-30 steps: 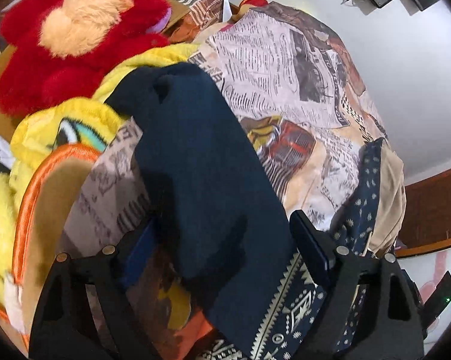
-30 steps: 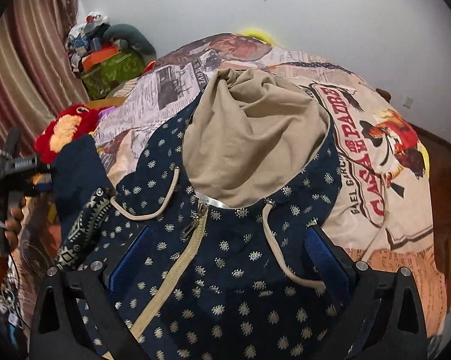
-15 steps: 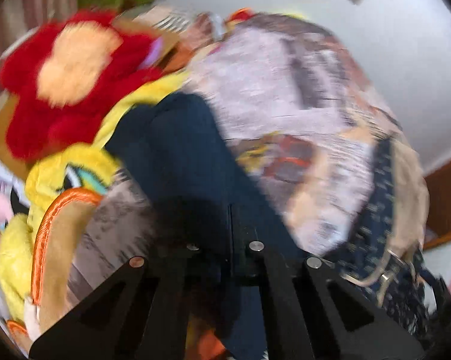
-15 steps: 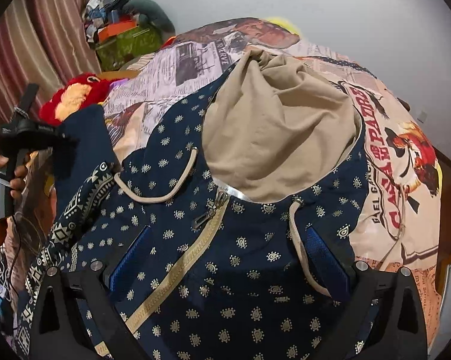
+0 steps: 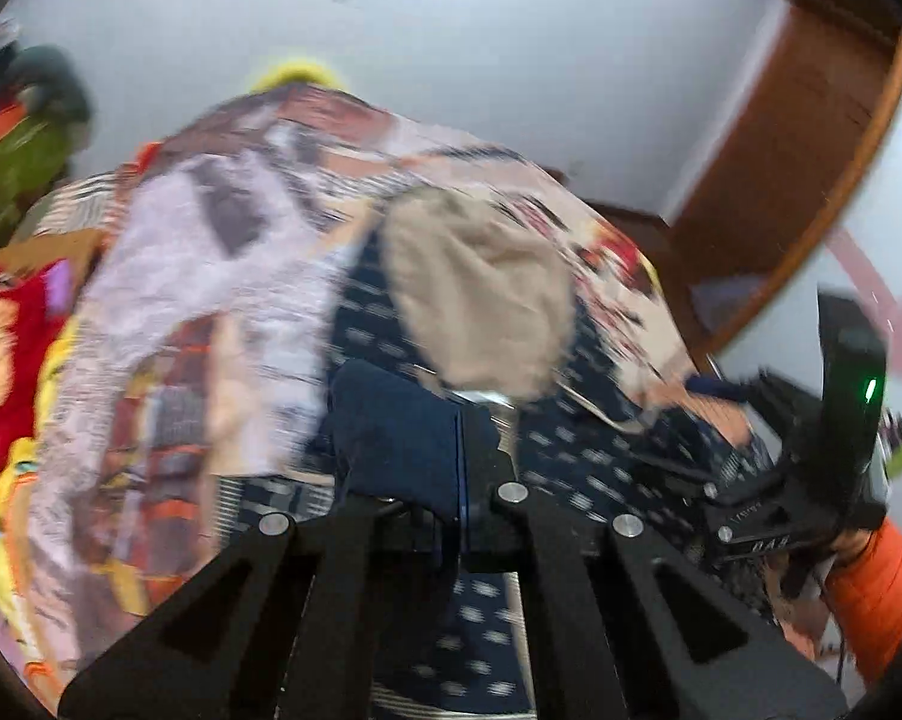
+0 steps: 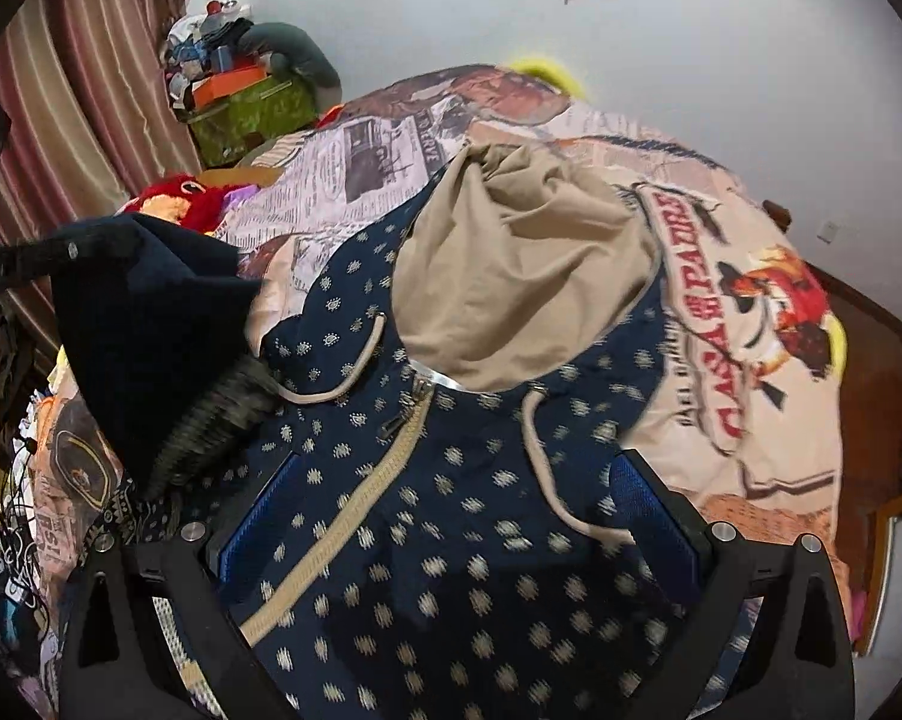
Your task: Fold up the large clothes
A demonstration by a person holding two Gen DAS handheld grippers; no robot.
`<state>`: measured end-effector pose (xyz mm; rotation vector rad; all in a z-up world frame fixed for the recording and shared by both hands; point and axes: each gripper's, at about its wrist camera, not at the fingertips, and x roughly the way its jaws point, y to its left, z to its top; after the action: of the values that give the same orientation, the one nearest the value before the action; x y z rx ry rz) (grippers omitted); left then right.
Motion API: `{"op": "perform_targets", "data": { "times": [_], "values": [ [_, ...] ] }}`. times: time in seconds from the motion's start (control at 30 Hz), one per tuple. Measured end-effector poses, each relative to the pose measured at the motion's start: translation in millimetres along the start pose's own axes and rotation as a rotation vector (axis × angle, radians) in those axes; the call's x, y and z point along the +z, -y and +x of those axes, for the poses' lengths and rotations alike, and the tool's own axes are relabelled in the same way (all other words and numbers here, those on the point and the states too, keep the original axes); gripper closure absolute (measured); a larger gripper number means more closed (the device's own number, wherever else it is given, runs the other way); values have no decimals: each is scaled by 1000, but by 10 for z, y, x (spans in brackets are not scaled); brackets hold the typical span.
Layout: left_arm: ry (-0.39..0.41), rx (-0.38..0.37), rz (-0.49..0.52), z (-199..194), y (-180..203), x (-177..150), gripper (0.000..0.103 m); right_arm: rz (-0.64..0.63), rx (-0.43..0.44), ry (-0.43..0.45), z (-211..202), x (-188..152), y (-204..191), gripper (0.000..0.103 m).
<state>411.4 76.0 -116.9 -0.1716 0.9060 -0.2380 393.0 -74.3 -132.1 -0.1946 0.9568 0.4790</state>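
A navy patterned hoodie [image 6: 469,516] with a tan-lined hood [image 6: 511,276] and a tan zipper lies on the printed bedspread [image 6: 739,360]. My left gripper [image 5: 460,474] is shut on the hoodie's dark navy sleeve [image 5: 390,438] and holds it lifted over the hoodie; the view is blurred. The lifted sleeve also shows at the left of the right wrist view [image 6: 150,324]. My right gripper [image 6: 451,516] is open, its blue-padded fingers [image 6: 649,516] standing over the hoodie's chest. The hood [image 5: 481,294] lies ahead of the left gripper.
A red and yellow plush toy [image 5: 0,360] lies at the bed's left edge. A green box with clutter [image 6: 246,102] stands by the striped curtain [image 6: 60,120]. A wooden frame [image 5: 811,180] stands to the right. The white wall is behind the bed.
My left gripper has shut on the navy sleeve and swung it right, over the hoodie's body. The right gripper has shifted only slightly and stays open.
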Motion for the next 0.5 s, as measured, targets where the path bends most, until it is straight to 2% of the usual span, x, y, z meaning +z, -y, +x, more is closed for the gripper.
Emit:
{"op": "perform_targets", "data": {
  "times": [0.13,0.27,0.33,0.43,0.5],
  "values": [
    [-113,-38,71,389,448,-215,101,7,-3,7,-222,-85,85,1],
    [-215,-47,77,735,650,-462,101,14,-5,-9,-317,-231,148,1],
    [-256,-29,91,860,703,-576,97,15,-5,-26,-312,-302,156,1],
    [-286,-8,82,900,672,-663,77,3,-5,-53,-284,-400,123,1],
    [-303,-8,59,847,604,-687,58,-12,-2,-69,-256,-436,73,1]
  ]
}}
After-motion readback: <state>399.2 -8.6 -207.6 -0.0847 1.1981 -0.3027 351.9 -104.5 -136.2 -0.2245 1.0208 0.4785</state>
